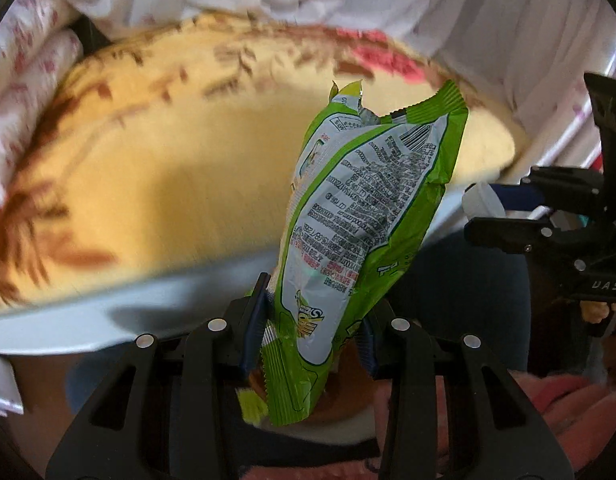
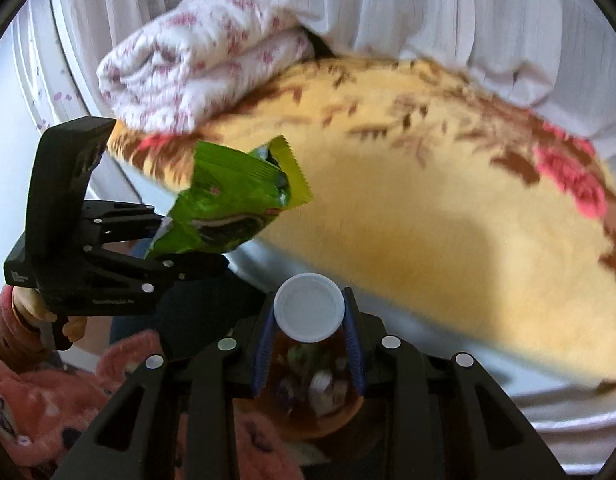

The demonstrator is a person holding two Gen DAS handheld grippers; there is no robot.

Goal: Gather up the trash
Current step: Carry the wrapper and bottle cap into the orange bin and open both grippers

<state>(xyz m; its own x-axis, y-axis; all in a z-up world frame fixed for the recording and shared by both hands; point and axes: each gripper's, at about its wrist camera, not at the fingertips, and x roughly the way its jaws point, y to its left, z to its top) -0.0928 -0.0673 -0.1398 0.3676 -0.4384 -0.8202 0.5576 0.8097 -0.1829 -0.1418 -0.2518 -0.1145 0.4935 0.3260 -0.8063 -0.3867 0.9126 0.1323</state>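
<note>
Above the bed (image 1: 148,184), the left gripper (image 1: 312,328) is clamped on the lower end of a green wrapper (image 1: 368,208) held upright, while the right gripper (image 2: 308,340) grips a white-capped bottle (image 2: 309,308) by its neck, folded blanket (image 2: 196,56) beyond.

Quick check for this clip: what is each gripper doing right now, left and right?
Left gripper: shut on the green snack wrapper.
Right gripper: shut on the white-capped bottle.
</note>
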